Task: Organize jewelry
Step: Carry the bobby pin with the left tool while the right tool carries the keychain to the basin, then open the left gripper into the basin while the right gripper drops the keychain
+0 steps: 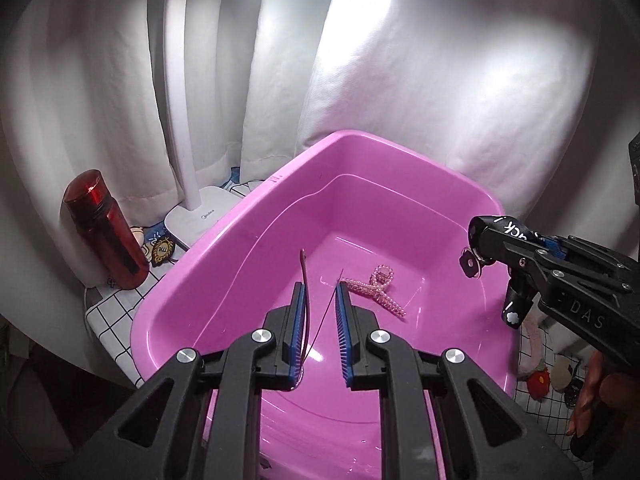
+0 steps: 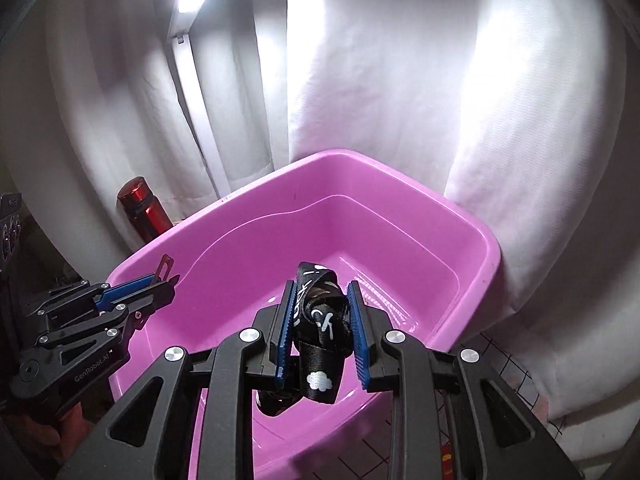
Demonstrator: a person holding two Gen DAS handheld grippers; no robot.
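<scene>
A pink plastic tub [image 1: 256, 216] fills both views [image 2: 208, 216]. A pink beaded claw clip [image 1: 378, 288] lies on its floor. My left gripper [image 1: 320, 292] hovers over the tub, shut on a thin dark red hair clip [image 1: 306, 300] whose tip sticks up past the left finger; it also shows in the right wrist view [image 2: 165, 266]. My right gripper [image 2: 320, 292] is over the tub's right side, shut on a black strap with white print [image 2: 320, 320]; in the left wrist view the strap [image 1: 492, 226] loops out of the gripper [image 1: 496, 256].
A red bottle [image 1: 104, 228] and a white lamp base [image 1: 200, 216] stand left of the tub on a checked cloth [image 1: 116, 312]. White curtains hang behind. Small accessories [image 1: 540, 376] lie right of the tub.
</scene>
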